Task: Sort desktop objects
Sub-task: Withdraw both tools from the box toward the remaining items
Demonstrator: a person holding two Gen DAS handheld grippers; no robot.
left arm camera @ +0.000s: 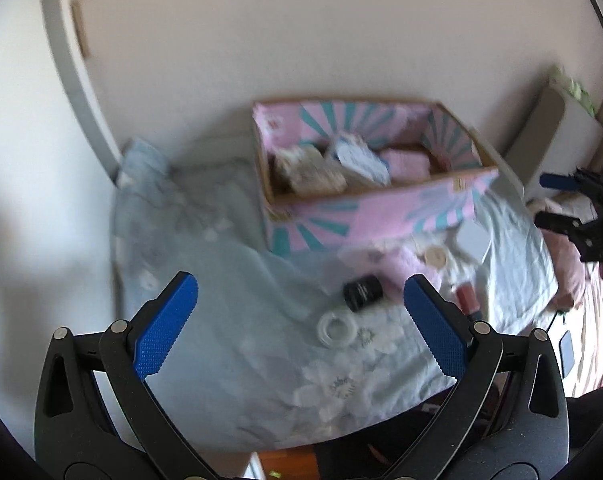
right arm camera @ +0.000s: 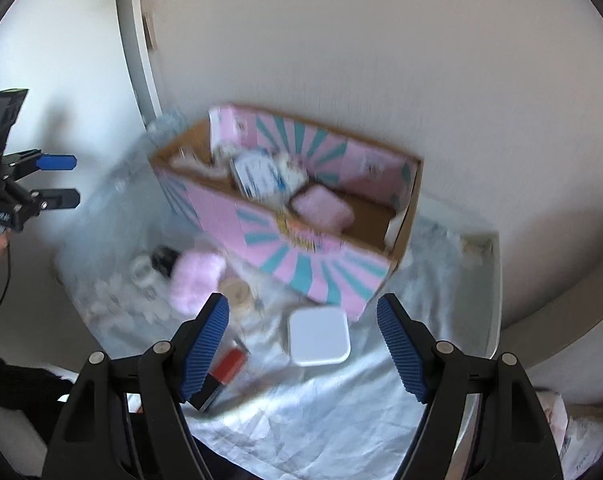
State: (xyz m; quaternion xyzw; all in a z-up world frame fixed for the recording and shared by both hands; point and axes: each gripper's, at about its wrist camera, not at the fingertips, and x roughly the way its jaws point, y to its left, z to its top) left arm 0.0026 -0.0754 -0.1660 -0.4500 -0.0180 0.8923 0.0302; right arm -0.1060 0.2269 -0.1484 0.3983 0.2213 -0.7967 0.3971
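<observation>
Showing red tube (right arm camera: 228, 363) clearly: right view; left blurs it.

Table draped in pale floral cloth (left arm camera: 229, 280) carries pink-teal cardboard box (left arm camera: 381, 208), black jar (left arm camera: 363, 292), clear tape ring (left arm camera: 336, 330), white square container (right arm camera: 318, 336), red-capped tube (right arm camera: 225, 372).

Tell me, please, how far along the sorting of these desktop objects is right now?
Partly done. The pink box already holds several items, including a pink pouch. Nothing is in hand: the left gripper and right gripper are both open and empty. Left on the cloth: a black jar, clear tape ring, white square case, red item and fluffy pink item.
</observation>
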